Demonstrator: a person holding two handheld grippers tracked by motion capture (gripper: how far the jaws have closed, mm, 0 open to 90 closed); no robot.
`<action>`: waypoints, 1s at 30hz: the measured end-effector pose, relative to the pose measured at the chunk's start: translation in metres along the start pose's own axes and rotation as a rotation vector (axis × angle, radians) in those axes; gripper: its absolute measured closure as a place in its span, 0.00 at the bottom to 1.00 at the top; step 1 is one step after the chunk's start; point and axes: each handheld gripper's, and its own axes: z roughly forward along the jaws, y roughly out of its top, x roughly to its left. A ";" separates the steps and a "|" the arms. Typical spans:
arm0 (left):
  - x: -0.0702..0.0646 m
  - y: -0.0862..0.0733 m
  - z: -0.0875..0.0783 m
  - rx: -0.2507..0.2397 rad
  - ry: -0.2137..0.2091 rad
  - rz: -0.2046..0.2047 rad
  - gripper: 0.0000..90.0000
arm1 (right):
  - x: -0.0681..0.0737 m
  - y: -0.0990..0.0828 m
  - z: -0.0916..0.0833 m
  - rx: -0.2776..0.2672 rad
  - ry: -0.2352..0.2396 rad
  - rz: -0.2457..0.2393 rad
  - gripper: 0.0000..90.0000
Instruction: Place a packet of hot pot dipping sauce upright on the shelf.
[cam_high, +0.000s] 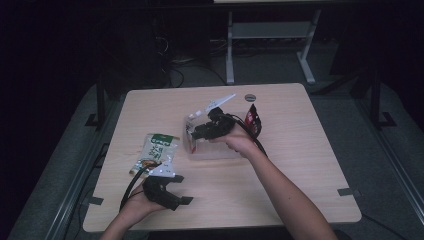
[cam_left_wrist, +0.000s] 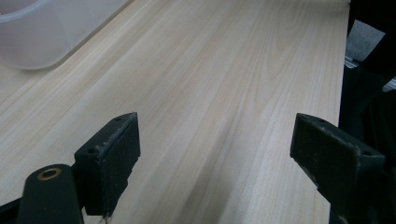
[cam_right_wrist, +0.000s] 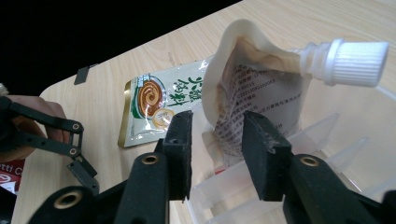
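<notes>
Pale wood-grain bench (cam_high: 300, 165) fills the middle of the high view, with the dark floor around it. On it, near the centre, stands a clear plastic rectangular storage box (cam_high: 200, 147) with moulded dividers inside. A cream spouted pouch with a white ribbed screw cap (cam_right_wrist: 261, 88) stands tilted inside that box, its printed back facing the right claw's camera and its cap leaning out over the box rim. The right claw (cam_right_wrist: 215, 149), held over the box by the person's right hand (cam_high: 240, 142), has its pads set partly apart on either side of the pouch's lower edge; a gap shows at each pad, so they do not press on it. Left of the box, a flat green-and-white sauce sachet with a brown swirl picture (cam_high: 156, 151) lies on the bench. A red-and-black packet (cam_high: 254, 119) sits just behind the box. Near the front left edge, the left claw (cam_left_wrist: 215, 154) rests low above bare wood with its jaws spread wide and nothing between them.
</notes>
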 end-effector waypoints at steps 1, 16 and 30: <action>0.001 0.000 0.000 0.002 0.001 0.005 0.17 | 0.001 0.000 -0.001 0.000 0.000 0.001 0.65; 0.001 0.000 0.002 -0.004 -0.010 -0.008 0.18 | 0.026 -0.022 -0.027 -0.006 -0.056 -0.048 0.52; 0.001 0.000 0.000 -0.010 -0.011 -0.007 0.18 | 0.049 -0.056 -0.053 0.041 -0.087 -0.099 0.48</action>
